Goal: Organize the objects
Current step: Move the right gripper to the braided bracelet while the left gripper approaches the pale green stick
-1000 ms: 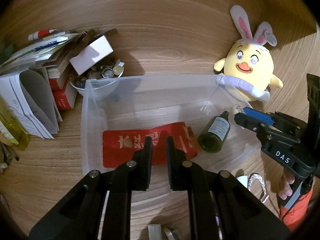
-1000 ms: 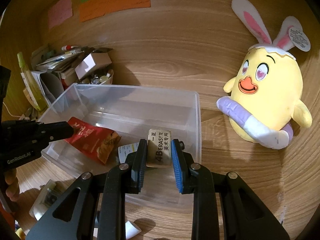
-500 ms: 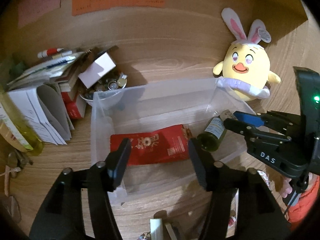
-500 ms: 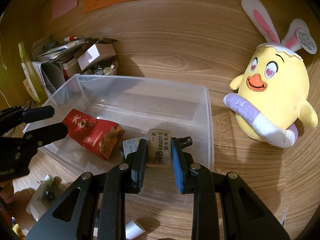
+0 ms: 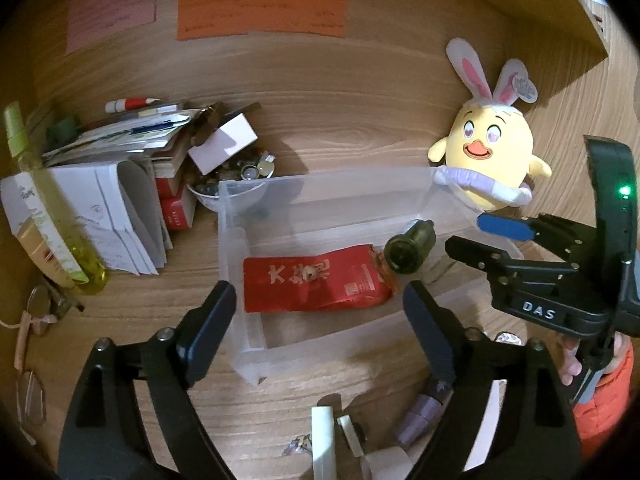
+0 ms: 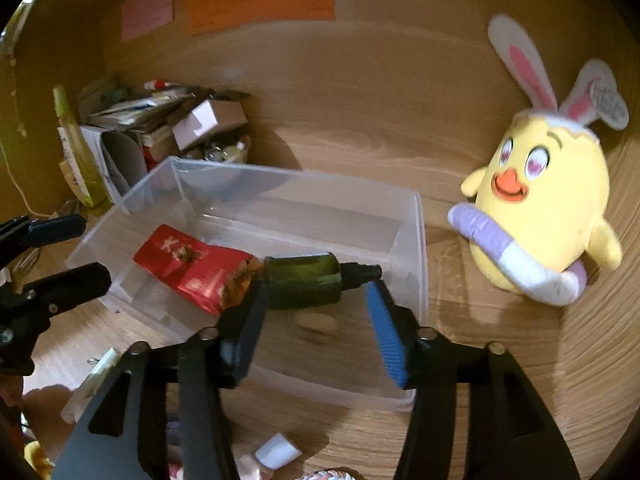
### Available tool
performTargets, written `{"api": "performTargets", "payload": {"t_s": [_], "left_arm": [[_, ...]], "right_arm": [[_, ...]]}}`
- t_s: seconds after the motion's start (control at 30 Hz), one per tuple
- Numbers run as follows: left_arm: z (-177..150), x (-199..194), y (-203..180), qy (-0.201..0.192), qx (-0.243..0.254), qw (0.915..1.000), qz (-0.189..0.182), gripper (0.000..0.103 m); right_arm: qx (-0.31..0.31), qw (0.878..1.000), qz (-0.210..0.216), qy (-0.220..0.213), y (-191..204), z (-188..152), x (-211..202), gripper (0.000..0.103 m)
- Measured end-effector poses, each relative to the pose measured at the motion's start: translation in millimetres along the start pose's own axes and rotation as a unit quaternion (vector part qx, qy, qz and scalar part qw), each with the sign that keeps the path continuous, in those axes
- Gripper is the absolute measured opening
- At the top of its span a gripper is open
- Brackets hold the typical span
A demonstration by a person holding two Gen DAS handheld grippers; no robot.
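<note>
A clear plastic bin [image 5: 240,240] [image 6: 416,248] stands on the wooden desk. In it lie a red snack packet [image 5: 312,284] [image 6: 188,268] and a dark green bottle [image 5: 410,246] [image 6: 304,284]. A blurred pale eraser [image 6: 316,324] shows on the bin floor below my right gripper. My left gripper [image 5: 320,320] is open and empty above the bin's near wall. My right gripper [image 6: 316,320] is open and empty over the bin's right end; it also shows in the left wrist view [image 5: 492,236].
A yellow bunny-eared chick plush [image 5: 488,168] [image 6: 548,204] sits right of the bin. A pile of books and papers [image 5: 120,184], a white box [image 5: 224,144], a bowl of small items [image 5: 240,172] and a yellow-green bottle [image 5: 52,208] stand left. Small items [image 5: 420,416] lie near the front.
The left gripper opened wide and drew back. The right gripper opened and let go of the eraser, which now lies blurred in the bin.
</note>
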State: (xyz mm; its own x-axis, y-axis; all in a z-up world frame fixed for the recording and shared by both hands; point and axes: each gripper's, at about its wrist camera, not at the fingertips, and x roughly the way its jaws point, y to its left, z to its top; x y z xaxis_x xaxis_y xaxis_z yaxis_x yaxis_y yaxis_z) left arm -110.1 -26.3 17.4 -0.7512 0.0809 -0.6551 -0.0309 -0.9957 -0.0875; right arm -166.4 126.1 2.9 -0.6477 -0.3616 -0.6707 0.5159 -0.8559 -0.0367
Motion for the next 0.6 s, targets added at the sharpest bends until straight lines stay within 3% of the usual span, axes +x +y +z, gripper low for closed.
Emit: {"api": "performTargets", "payload": {"t_s": [0.1, 0.23, 0.6], "left_arm": [[-2.5, -7.6, 1.5, -0.004, -0.001, 1.0000, -0.003, 0.091], [-8.6, -18.5, 1.4, -0.011, 0.003, 0.9999, 0.004, 0.095], [-38.1, -22.9, 3.5, 0.019, 0.005, 0.9998, 0.006, 0.096]], "right_arm": [[-0.005, 1.000, -0.003, -0.013, 3.7, 0.4, -10.3, 0.068], [-0.005, 1.000, -0.012, -0.028, 4.7, -5.6, -28.3, 0.077], [0.015, 0.998, -0.031, -0.046, -10.7, -36.3, -71.1, 0.083]]}}
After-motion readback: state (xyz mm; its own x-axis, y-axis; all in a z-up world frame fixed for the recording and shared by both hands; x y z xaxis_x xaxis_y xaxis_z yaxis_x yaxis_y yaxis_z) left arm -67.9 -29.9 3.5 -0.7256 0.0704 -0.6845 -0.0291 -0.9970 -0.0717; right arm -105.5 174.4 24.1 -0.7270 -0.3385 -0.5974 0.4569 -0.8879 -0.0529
